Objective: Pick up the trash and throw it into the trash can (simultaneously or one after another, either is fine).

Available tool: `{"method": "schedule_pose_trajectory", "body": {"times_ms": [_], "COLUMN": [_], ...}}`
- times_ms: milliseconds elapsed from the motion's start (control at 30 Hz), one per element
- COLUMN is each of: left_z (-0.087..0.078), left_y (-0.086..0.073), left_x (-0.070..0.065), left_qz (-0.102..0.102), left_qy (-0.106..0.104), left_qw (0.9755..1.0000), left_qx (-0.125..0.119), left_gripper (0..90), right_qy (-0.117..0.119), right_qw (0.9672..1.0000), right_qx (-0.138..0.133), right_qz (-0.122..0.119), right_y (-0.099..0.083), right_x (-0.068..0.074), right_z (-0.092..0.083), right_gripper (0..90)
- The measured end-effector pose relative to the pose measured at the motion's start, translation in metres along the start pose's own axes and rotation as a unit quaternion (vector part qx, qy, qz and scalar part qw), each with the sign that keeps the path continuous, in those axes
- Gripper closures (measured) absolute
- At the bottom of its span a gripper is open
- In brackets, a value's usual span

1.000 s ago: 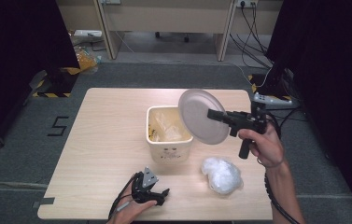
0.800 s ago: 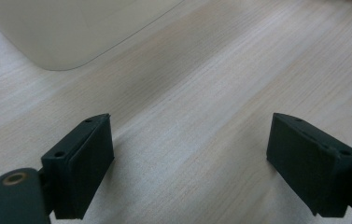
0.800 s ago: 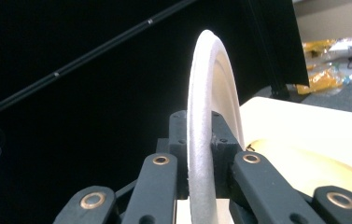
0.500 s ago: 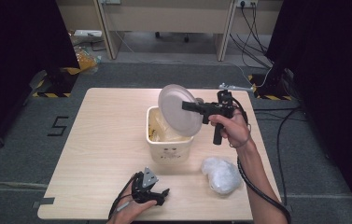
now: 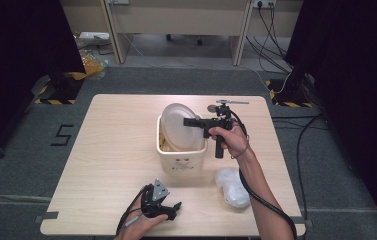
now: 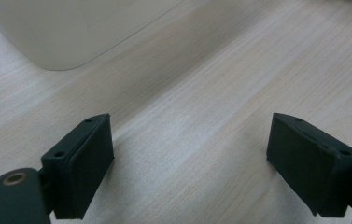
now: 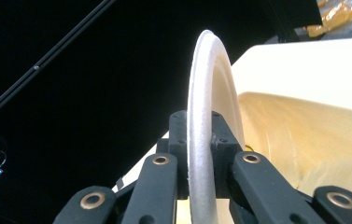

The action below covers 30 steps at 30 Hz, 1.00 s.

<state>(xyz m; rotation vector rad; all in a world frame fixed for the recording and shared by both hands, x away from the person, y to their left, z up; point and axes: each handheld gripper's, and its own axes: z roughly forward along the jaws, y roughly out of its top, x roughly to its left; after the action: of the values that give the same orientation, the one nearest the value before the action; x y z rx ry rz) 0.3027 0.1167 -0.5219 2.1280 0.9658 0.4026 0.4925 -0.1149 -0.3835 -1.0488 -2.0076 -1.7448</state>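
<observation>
Left tool (image 5: 172, 210) rests low on the table (image 5: 106, 150) near its front edge, held in the person's left hand (image 5: 138, 227), with its grey three-cornered plate (image 5: 159, 190) uppermost and a cable trailing off toward the person. In the left gripper view its jaws stand wide apart with nothing between them, bare wood grain beneath, and the rounded corner of the cream bin (image 6: 71, 28) lies ahead and to the left of the jaws, apart from them. Bin (image 5: 182, 159) sits near the centre of the table, ahead of the left tool; a yellowish liner shows inside its wall. Right tool (image 5: 188, 121) is held above the bin by the right hand (image 5: 228, 137), jaws pointing leftward across the bin's opening. Its jaws are closed on the rim of a white plate (image 5: 177, 126), which stands on edge, lower portion inside the bin mouth. In the right gripper view the plate (image 7: 206, 116) rises edge-on straight up from between the clamped jaws, with the bin's liner (image 7: 304, 140) just to the right of it. A crumpled white plastic bag (image 5: 232, 186) lies on the table below the right forearm, beside the bin's right front corner and apart from both tools.
</observation>
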Motion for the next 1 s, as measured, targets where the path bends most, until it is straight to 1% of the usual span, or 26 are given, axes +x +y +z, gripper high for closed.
{"method": "schedule_pose_trajectory", "body": {"times_ms": [133, 200, 233, 300, 367, 467, 533, 567, 633, 700, 800, 867, 933, 1000], "left_z": [0.000, 0.000, 0.000, 0.000, 0.000, 0.000, 0.000, 0.000, 0.000, 0.000, 0.000, 0.000, 0.000, 0.000], "left_y": [0.000, 0.000, 0.000, 0.000, 0.000, 0.000, 0.000, 0.000, 0.000, 0.000, 0.000, 0.000, 0.000, 0.000], "left_x": [0.000, 0.000, 0.000, 0.000, 0.000, 0.000, 0.000, 0.000, 0.000, 0.000, 0.000, 0.000, 0.000, 0.000], "left_qz": [0.000, 0.000, 0.000, 0.000, 0.000, 0.000, 0.000, 0.000, 0.000, 0.000, 0.000, 0.000, 0.000, 0.000], "left_qy": [0.001, 0.001, 0.001, 0.001, 0.000, 0.001, 0.001, 0.000, 0.000, 0.000, 0.000, 0.001, 0.001, 0.001], "left_qw": [1.0000, 1.0000, 1.0000, 1.0000, 1.0000, 1.0000, 1.0000, 1.0000, 1.0000, 1.0000, 1.0000, 1.0000, 1.0000, 1.0000], "left_qx": [-0.001, -0.002, -0.002, -0.002, -0.001, -0.002, -0.002, 0.000, -0.001, -0.001, -0.001, -0.001, -0.001, -0.001], "left_gripper": [13.8, 13.8, 13.8, 13.7, 13.8, 13.8, 13.8, 13.8, 13.8, 13.8, 13.7, 13.8, 13.8, 13.8], "right_qy": [0.001, -0.002, -0.007, -0.025, -0.045, -0.063, -0.089, -0.094, -0.092, -0.103, -0.116, -0.126, -0.136, -0.154], "right_qw": [0.9999, 0.9999, 0.9998, 0.9996, 0.9989, 0.9978, 0.9952, 0.9945, 0.9945, 0.9928, 0.9907, 0.9884, 0.9858, 0.9816], "right_qx": [0.004, 0.010, 0.011, 0.012, 0.011, 0.014, 0.019, 0.018, 0.013, 0.015, 0.013, 0.013, 0.019, 0.027], "right_qz": [0.012, 0.013, 0.013, 0.011, 0.003, -0.014, -0.037, -0.042, -0.048, -0.060, -0.070, -0.084, -0.096, -0.110], "right_y": [-0.006, -0.008, -0.009, -0.009, -0.008, -0.006, -0.004, -0.004, -0.002, -0.002, 0.000, 0.002, 0.002, 0.003], "right_x": [-0.008, -0.011, -0.011, -0.013, -0.013, -0.011, -0.008, -0.006, -0.003, -0.001, 0.003, 0.006, 0.008, 0.010], "right_z": [0.004, 0.006, 0.006, 0.006, 0.004, 0.001, -0.001, -0.002, -0.005, -0.006, -0.009, -0.010, -0.009, -0.008], "right_gripper": [83.0, 81.7, 78.5, 73.7, 73.3, 73.4, 73.4, 73.5, 74.8, 75.5, 75.6, 76.0, 76.6, 76.8]}}
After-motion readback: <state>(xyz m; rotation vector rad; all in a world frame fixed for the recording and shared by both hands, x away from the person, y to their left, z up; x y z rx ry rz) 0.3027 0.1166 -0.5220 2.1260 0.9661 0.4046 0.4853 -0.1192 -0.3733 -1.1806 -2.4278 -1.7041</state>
